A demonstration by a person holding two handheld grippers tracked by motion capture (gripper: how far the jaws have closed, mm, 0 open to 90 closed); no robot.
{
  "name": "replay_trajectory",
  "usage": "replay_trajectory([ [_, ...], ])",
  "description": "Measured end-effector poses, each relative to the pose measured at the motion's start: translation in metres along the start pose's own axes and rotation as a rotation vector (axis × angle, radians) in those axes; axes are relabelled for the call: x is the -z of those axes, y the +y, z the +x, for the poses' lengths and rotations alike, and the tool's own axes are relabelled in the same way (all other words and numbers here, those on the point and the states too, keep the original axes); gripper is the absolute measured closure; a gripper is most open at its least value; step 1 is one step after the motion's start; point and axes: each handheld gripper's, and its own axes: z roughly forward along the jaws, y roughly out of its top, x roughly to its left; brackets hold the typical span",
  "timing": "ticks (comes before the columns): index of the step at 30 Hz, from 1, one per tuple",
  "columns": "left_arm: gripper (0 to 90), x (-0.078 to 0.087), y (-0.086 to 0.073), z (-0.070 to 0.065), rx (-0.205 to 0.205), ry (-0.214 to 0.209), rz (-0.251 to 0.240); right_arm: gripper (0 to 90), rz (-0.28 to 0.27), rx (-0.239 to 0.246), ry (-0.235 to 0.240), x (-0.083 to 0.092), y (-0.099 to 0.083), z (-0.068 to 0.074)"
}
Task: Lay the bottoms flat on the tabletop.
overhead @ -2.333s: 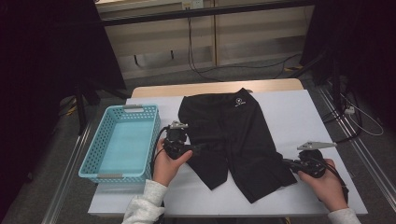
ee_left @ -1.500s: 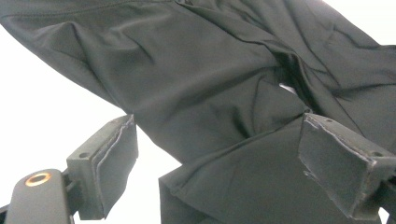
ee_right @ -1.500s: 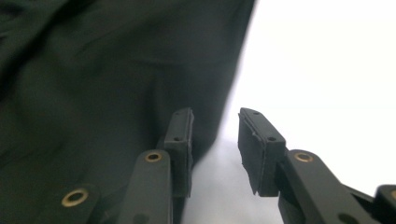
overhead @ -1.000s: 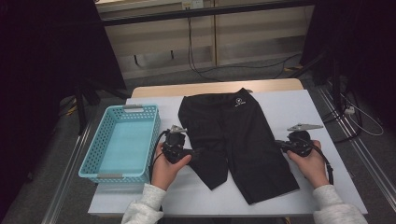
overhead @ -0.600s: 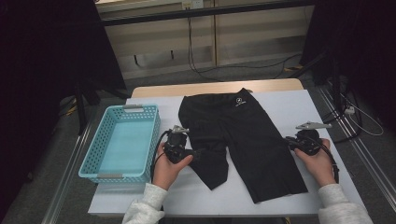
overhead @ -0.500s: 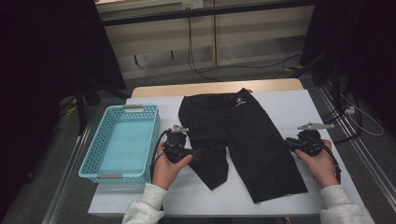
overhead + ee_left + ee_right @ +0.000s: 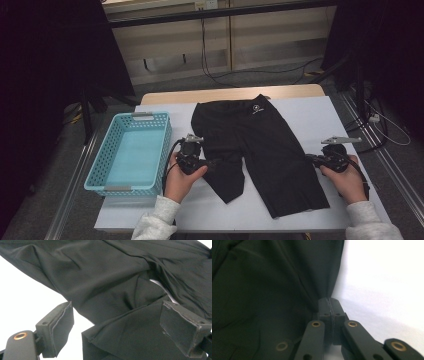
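On the white table [image 7: 310,112], black shorts [image 7: 260,145] are laid flat, waistband at the far side, just beside a blue basket [image 7: 131,152]. Left claw [image 7: 117,322] — jaws spread wide, one leg's hem lying between them, not pinched. Right claw [image 7: 329,305] — jaws pressed together at the outer edge of the other leg, fabric apparently caught.

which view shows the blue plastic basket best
The high view: the light blue plastic lattice basket sits whole at the left end of the white table, beside the black stretchy shorts. The left gripper view and right gripper view look at shorts fabric and table instead.
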Motion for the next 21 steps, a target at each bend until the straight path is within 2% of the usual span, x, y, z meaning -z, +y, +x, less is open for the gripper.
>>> replay_trajectory([
  [4, 12.7, 0.002, 0.000, 0.001, 0.006, 0.001, -0.006, 89.0, 0.019, 0.013, 0.005, 0.003, 0.000, 0.000],
  [5, 12.7, 0.001, 0.000, 0.002, 0.006, 0.001, -0.006, 86.3, 0.017, 0.010, -0.003, 0.003, 0.001, -0.001],
  [7, 12.7, 0.000, 0.000, 0.001, 0.005, 0.002, -0.004, 67.5, -0.015, 0.030, -0.035, 0.000, 0.005, -0.001],
  [8, 12.7, 0.000, 0.000, 0.001, 0.000, 0.000, 0.002, 64.4, -0.028, 0.039, -0.041, -0.001, 0.008, -0.002],
  [10, 12.7, 0.000, 0.000, 0.001, 0.000, -0.006, 0.011, 64.1, -0.035, 0.057, -0.054, -0.007, 0.014, -0.002],
  [13, 12.7, -0.001, -0.001, 0.001, 0.002, 0.003, 0.006, 59.5, -0.062, 0.037, -0.047, -0.020, 0.025, -0.005],
  [14, 12.7, -0.001, -0.001, 0.001, 0.004, 0.004, 0.003, 60.7, -0.062, 0.021, -0.046, -0.025, 0.029, -0.007],
  [18, 12.7, 0.000, 0.000, 0.002, 0.004, 0.000, 0.008, 63.0, -0.049, -0.022, -0.030, -0.045, 0.044, -0.016],
  [21, 12.8, 0.000, 0.000, 0.004, 0.003, 0.004, 0.009, 65.8, -0.025, -0.006, -0.024, -0.057, 0.054, -0.016],
])
